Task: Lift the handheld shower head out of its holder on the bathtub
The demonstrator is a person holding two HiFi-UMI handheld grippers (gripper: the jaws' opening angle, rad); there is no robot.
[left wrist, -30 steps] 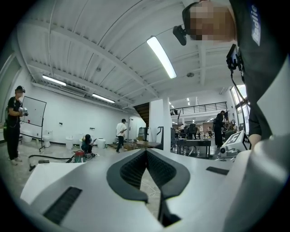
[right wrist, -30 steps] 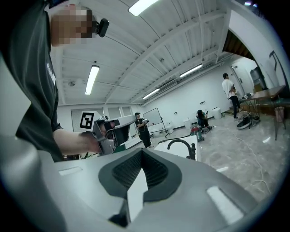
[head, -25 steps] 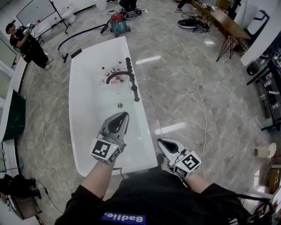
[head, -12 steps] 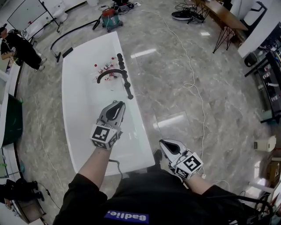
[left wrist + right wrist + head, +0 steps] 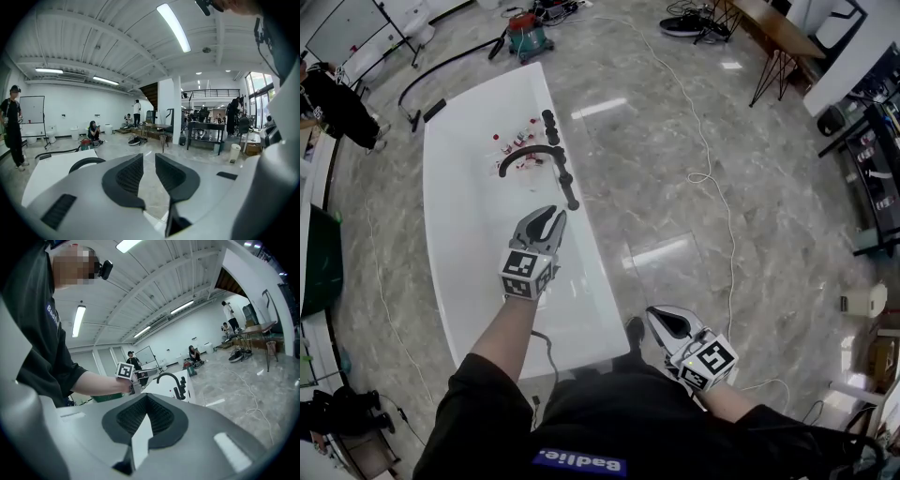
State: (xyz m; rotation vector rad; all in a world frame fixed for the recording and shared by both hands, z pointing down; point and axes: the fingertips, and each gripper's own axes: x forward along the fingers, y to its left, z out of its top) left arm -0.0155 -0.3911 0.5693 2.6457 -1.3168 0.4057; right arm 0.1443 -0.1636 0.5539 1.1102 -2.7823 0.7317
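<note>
A white bathtub point(image 5: 450, 234) runs away from me in the head view. On its right rim stand a black arched faucet point(image 5: 525, 153) and a row of black knobs point(image 5: 551, 127). At the near end of that row the black handheld shower head point(image 5: 570, 194) stands in its holder. My left gripper point(image 5: 551, 216) hovers over the tub just short of the shower head, apart from it. Its jaws are opening, with a narrow gap and nothing between them point(image 5: 149, 161). My right gripper point(image 5: 654, 314) hangs low beside the tub's near corner, shut and empty point(image 5: 146, 399). The faucet point(image 5: 169, 377) also shows in the right gripper view.
Small red-capped bottles point(image 5: 514, 142) lie in the tub's far end. A vacuum cleaner point(image 5: 525, 30) and black hose lie beyond the tub. A white cable point(image 5: 712, 178) snakes over the marble floor on the right. A person point(image 5: 333, 98) stands at far left, and a table point(image 5: 778, 28) at top right.
My left gripper has moved forward along the tub toward the black fittings, and its jaws have parted slightly. The right gripper has sunk a little lower beside the tub's near corner.
</note>
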